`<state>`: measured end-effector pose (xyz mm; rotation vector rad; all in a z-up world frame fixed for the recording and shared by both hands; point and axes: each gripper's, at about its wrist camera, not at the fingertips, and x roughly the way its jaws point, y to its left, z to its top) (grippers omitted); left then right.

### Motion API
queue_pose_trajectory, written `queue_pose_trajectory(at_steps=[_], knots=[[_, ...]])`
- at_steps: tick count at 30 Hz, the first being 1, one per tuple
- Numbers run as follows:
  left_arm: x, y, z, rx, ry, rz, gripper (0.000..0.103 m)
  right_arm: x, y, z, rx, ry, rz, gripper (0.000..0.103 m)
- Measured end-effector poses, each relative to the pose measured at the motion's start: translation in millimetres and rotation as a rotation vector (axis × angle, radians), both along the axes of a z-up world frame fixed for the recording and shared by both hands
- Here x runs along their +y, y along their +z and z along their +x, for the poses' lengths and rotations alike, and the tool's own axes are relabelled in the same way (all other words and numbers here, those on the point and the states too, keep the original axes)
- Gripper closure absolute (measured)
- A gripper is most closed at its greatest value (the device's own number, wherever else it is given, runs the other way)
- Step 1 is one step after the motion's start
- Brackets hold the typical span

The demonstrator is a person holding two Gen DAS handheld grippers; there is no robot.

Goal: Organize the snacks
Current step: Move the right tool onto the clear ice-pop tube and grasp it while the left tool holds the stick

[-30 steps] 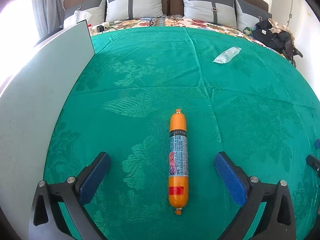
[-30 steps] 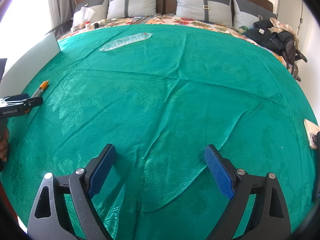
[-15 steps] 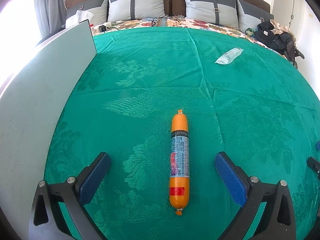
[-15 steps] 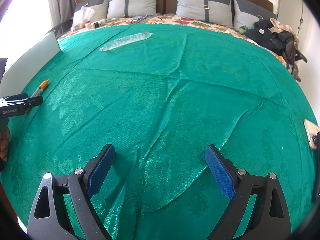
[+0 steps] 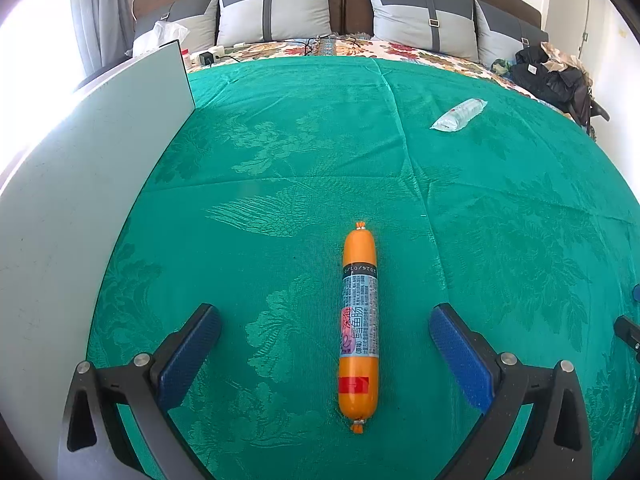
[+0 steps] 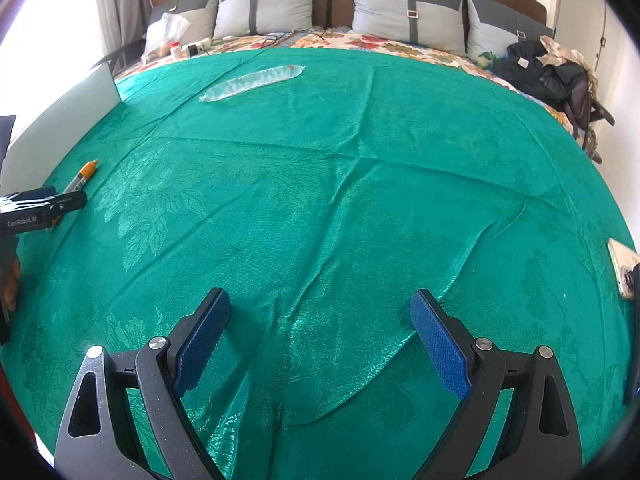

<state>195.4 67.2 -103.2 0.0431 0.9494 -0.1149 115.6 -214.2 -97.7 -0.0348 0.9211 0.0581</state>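
An orange sausage stick [image 5: 359, 328] with a printed label lies lengthwise on the green bedspread. My left gripper [image 5: 320, 344] is open and straddles it, blue pads well apart on either side and not touching it. In the right wrist view the same sausage [image 6: 82, 178] shows at the far left, partly behind the left gripper's finger [image 6: 60, 206]. A clear plastic snack packet [image 5: 459, 115] lies far right in the left wrist view and appears as a long clear packet [image 6: 252, 82] in the right wrist view. My right gripper [image 6: 320, 336] is open over bare cloth.
A pale grey flat board [image 5: 80, 184] stands along the left side of the bed. Grey pillows [image 5: 276, 16] line the headboard. A black bag [image 6: 544, 72] sits at the far right. A phone [image 6: 622, 272] lies at the right edge. The green bedspread [image 6: 340, 208] is creased.
The left gripper has crept slightly, with the sausage sitting a touch further right and lower in its view. The right gripper has barely shifted.
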Motion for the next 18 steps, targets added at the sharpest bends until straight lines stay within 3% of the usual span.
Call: queue_pose_trajectory(at_steps=[15, 18], knots=[[0, 0, 0, 0.000, 0.000, 0.000, 0.000, -2, 3, 2, 0.005, -0.021, 0.003, 0.011], [0, 1, 0, 0.000, 0.000, -0.001, 0.000, -6, 26, 19, -0.049, -0.079, 0.121, 0.011]])
